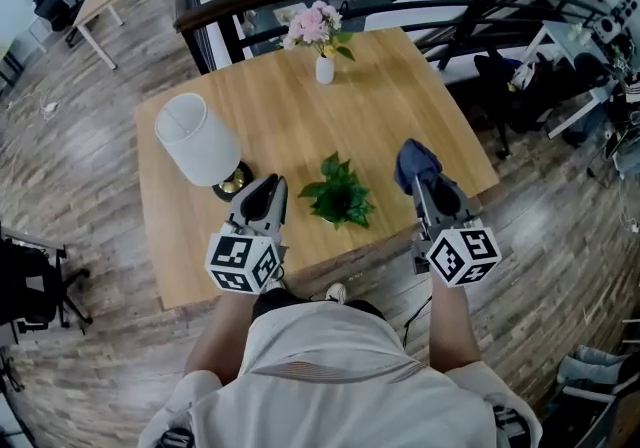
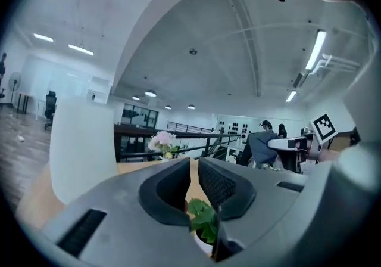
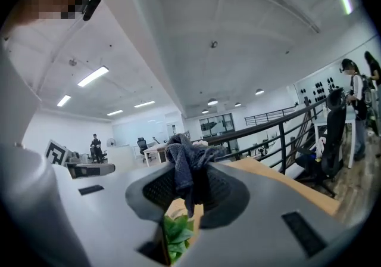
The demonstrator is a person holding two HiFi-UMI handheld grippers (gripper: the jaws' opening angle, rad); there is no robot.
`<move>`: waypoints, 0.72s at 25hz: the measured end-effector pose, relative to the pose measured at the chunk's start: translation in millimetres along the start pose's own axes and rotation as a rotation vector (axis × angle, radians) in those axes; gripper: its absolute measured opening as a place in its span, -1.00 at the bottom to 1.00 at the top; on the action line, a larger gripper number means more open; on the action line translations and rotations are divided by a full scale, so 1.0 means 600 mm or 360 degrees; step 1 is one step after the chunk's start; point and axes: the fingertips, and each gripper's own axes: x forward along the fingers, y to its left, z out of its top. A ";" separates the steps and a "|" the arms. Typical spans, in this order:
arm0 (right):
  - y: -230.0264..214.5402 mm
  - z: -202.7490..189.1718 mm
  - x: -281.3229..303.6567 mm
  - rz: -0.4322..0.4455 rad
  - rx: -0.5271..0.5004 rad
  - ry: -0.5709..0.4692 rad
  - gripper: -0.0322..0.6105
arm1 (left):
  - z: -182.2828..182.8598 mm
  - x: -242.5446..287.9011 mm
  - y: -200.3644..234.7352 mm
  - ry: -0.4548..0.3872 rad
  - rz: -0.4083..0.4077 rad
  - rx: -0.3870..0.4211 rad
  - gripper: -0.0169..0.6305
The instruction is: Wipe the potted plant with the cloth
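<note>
- My right gripper had its jaws clamped on the dark blue cloth, which was bunched up above the pads. My left gripper had its jaws a narrow slit apart, with nothing between them.
- The potted plant sat on the table towards the near edge, between my two grippers and touched by neither.
- I judged the cloth was gripped ready for the leaves, and the left was free to steady the pot.
- A white lamp stood just left of my left gripper and a flower vase at the far edge. Neither blocked the plant.
</note>
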 end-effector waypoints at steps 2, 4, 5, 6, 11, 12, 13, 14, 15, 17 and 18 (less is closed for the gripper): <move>0.009 0.022 -0.006 0.0000 -0.0030 -0.0057 -0.48 | 0.039 -0.010 -0.009 -0.0049 -0.0003 0.0049 -0.80; 0.018 0.037 -0.015 -0.0007 -0.0062 -0.0104 -0.48 | 0.069 -0.022 -0.016 -0.0094 -0.0009 0.0085 -0.81; 0.022 0.043 -0.018 -0.0007 -0.0080 -0.0122 -0.48 | 0.081 -0.027 -0.019 -0.0118 -0.0014 0.0102 -0.81; 0.026 0.048 -0.020 -0.0004 -0.0095 -0.0136 -0.48 | 0.090 -0.031 -0.021 -0.0141 -0.0017 0.0115 -0.81; 0.036 0.057 -0.030 0.0021 -0.0120 -0.0159 -0.48 | 0.103 -0.036 -0.026 -0.0171 -0.0017 0.0123 -0.81; 0.036 0.057 -0.032 0.0021 -0.0120 -0.0157 -0.48 | 0.102 -0.036 -0.029 -0.0168 -0.0021 0.0118 -0.81; 0.036 0.056 -0.033 0.0021 -0.0120 -0.0154 -0.48 | 0.101 -0.036 -0.032 -0.0165 -0.0026 0.0118 -0.81; 0.034 0.056 -0.032 0.0020 -0.0120 -0.0150 -0.48 | 0.100 -0.036 -0.035 -0.0161 -0.0031 0.0122 -0.81; 0.033 0.055 -0.031 0.0018 -0.0119 -0.0145 -0.48 | 0.098 -0.034 -0.038 -0.0155 -0.0036 0.0130 -0.81; 0.033 0.050 -0.028 0.0020 -0.0118 -0.0135 -0.48 | 0.090 -0.030 -0.041 -0.0136 -0.0043 0.0142 -0.81; 0.035 0.048 -0.027 0.0024 -0.0121 -0.0129 -0.48 | 0.086 -0.029 -0.042 -0.0126 -0.0045 0.0141 -0.81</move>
